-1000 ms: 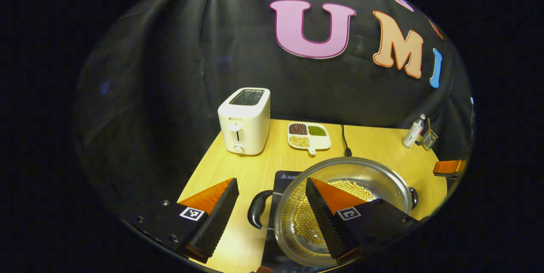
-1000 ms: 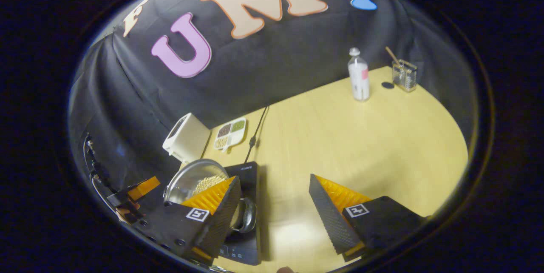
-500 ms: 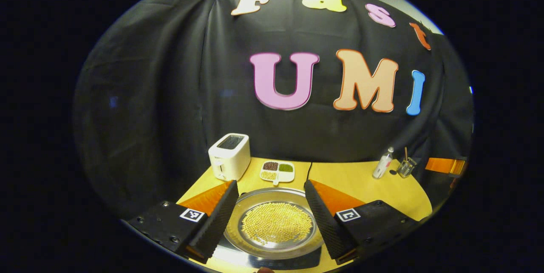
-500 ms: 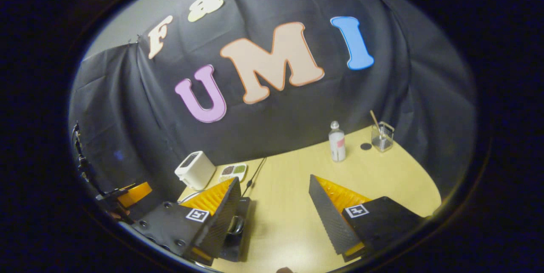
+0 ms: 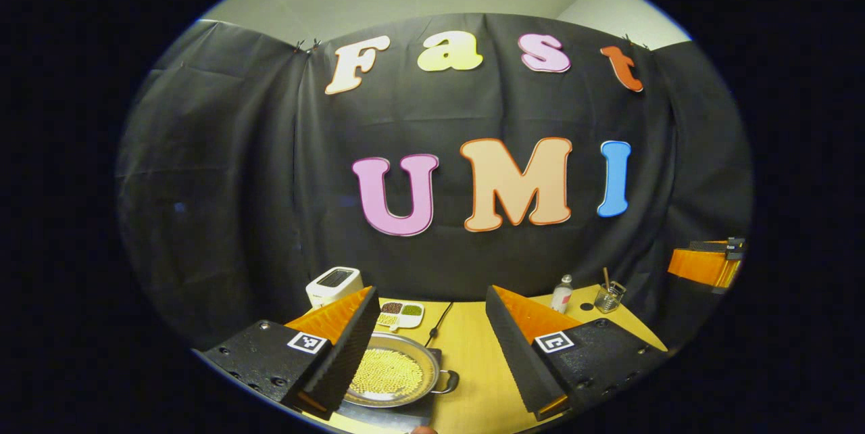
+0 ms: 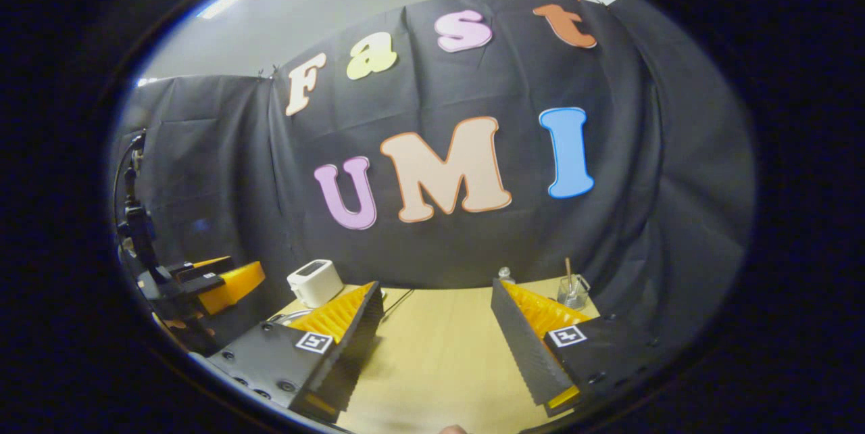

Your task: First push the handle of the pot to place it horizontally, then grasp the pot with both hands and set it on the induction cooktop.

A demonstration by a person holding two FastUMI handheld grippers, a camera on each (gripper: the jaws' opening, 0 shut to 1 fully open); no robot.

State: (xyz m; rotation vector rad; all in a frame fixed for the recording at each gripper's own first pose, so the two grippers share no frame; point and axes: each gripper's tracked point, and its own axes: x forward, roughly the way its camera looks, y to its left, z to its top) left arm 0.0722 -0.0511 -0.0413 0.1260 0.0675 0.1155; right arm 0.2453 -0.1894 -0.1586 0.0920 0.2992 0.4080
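In the left gripper view, the left gripper (image 5: 429,326) is spread open and holds nothing. Between and below its fingers the pot (image 5: 390,380) of yellow beans sits on the dark induction cooktop (image 5: 412,414); one finger hides the pot's left edge, and a small side handle (image 5: 448,382) sticks out on the right. Farther back on the wooden table (image 5: 473,366) stand a toaster (image 5: 332,284), a divided dish (image 5: 400,313), a bottle (image 5: 561,293) and a glass cup (image 5: 609,296). The right gripper (image 6: 436,322) in its own view is also open and empty, above bare table.
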